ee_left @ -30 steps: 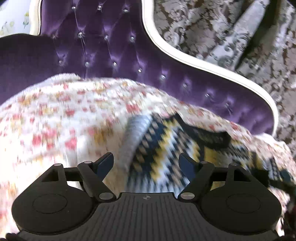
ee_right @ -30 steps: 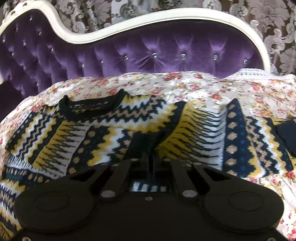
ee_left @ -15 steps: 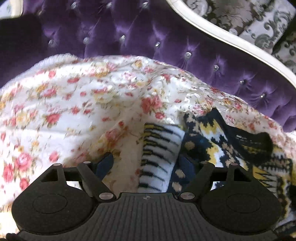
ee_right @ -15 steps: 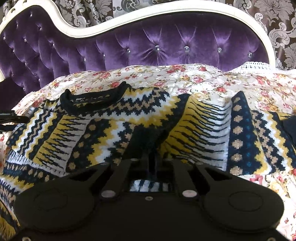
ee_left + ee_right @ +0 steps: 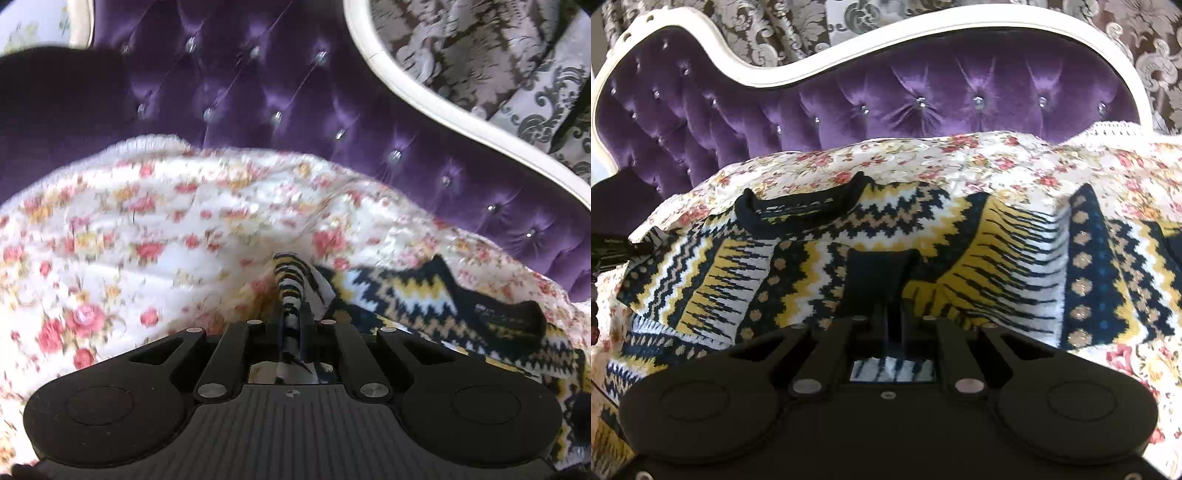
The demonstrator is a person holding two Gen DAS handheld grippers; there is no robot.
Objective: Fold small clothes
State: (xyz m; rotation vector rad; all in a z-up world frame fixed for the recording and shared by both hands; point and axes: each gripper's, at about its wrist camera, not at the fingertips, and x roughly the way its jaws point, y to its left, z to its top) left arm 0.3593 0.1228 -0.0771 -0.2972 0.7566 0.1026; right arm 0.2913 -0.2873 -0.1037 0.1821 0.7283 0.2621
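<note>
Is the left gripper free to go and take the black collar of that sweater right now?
Probably not yet. The left gripper is shut on a striped edge of the sweater, so its jaws are occupied. The collar lies uncovered to its right on the floral blanket, with nothing in between.

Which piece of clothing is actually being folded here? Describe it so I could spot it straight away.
Find the purple tufted sofa; a flowered blanket covers its seat. Spread across the blanket lies the sweater, a knit with zigzag bands of black, white and mustard yellow. Its jagged stripes and black ribbed collar set it apart from the pale rose print around it.
</note>
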